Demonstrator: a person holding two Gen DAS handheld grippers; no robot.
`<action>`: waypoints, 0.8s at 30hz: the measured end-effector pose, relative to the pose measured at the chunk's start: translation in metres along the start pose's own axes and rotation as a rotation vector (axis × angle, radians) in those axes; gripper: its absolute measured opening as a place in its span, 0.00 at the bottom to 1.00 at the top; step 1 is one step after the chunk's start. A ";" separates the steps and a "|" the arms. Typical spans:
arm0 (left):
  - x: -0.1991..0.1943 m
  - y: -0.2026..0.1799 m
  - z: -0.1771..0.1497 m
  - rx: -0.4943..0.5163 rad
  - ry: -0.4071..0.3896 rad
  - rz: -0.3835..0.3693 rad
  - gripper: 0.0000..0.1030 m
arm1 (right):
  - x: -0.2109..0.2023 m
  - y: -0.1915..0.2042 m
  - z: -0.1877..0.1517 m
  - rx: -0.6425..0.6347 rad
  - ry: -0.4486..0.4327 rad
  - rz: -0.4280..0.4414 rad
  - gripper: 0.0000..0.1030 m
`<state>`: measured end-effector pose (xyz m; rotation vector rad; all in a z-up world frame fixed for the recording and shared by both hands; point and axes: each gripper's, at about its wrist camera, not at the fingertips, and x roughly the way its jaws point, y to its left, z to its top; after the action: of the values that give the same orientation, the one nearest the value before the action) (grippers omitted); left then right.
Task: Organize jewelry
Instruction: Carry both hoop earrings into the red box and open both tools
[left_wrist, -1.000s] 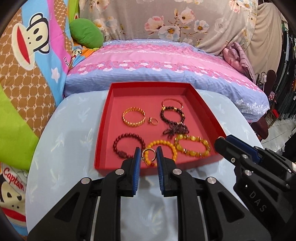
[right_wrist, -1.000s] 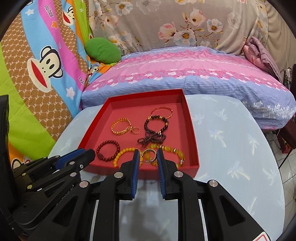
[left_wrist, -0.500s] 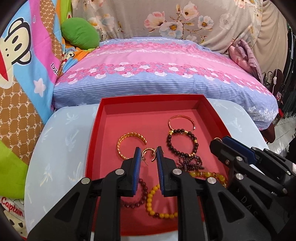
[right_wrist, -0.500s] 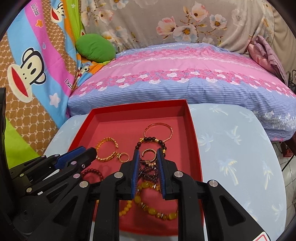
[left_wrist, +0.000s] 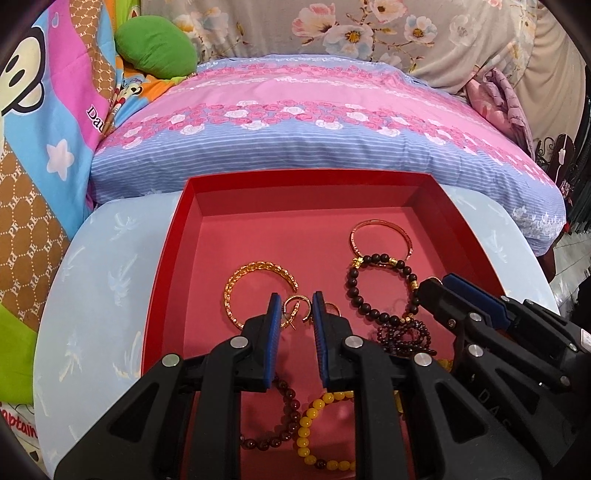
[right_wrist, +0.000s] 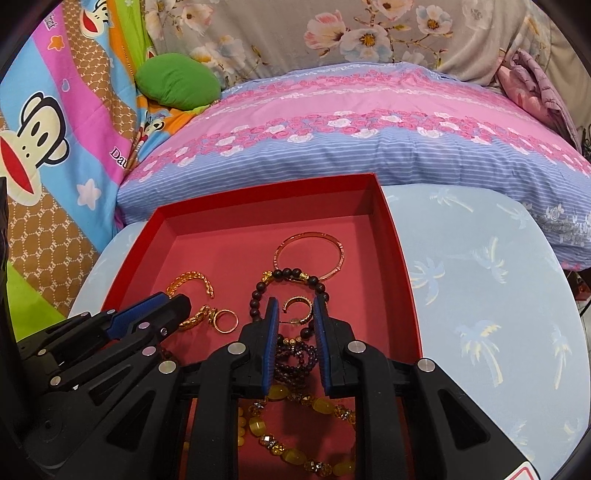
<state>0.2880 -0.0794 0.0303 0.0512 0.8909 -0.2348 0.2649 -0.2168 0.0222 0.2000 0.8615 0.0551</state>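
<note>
Both hand-held grippers (left_wrist: 296, 308) (right_wrist: 295, 310) now farther over red tray (left_wrist: 162, 280), gold hoop earrings (left_wrist: 295, 310) (right_wrist: 297, 310) upright, openings down-left.

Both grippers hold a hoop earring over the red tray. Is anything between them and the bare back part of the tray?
For the left gripper and left earring, nothing visible: the red tray floor ahead is bare. For the right gripper and right earring, the black bead bracelet and gold bangle lie directly ahead.

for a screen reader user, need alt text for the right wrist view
The right gripper holds a small gold hoop earring between its jaws above a red tray of bracelets and a ring. The left gripper reaches in beside it; the tray sits on a pale blue table before a pink pillow.
</note>
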 end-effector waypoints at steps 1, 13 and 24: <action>0.001 0.000 0.000 0.000 0.000 0.001 0.16 | 0.001 0.000 0.000 0.000 0.002 -0.001 0.17; 0.007 0.001 -0.002 -0.003 0.004 0.033 0.26 | 0.006 0.002 -0.001 -0.012 0.005 -0.015 0.21; -0.003 0.002 -0.003 -0.008 -0.004 0.047 0.35 | -0.005 0.005 -0.002 -0.023 -0.013 -0.033 0.27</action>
<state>0.2839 -0.0767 0.0304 0.0637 0.8854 -0.1877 0.2602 -0.2126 0.0258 0.1646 0.8506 0.0330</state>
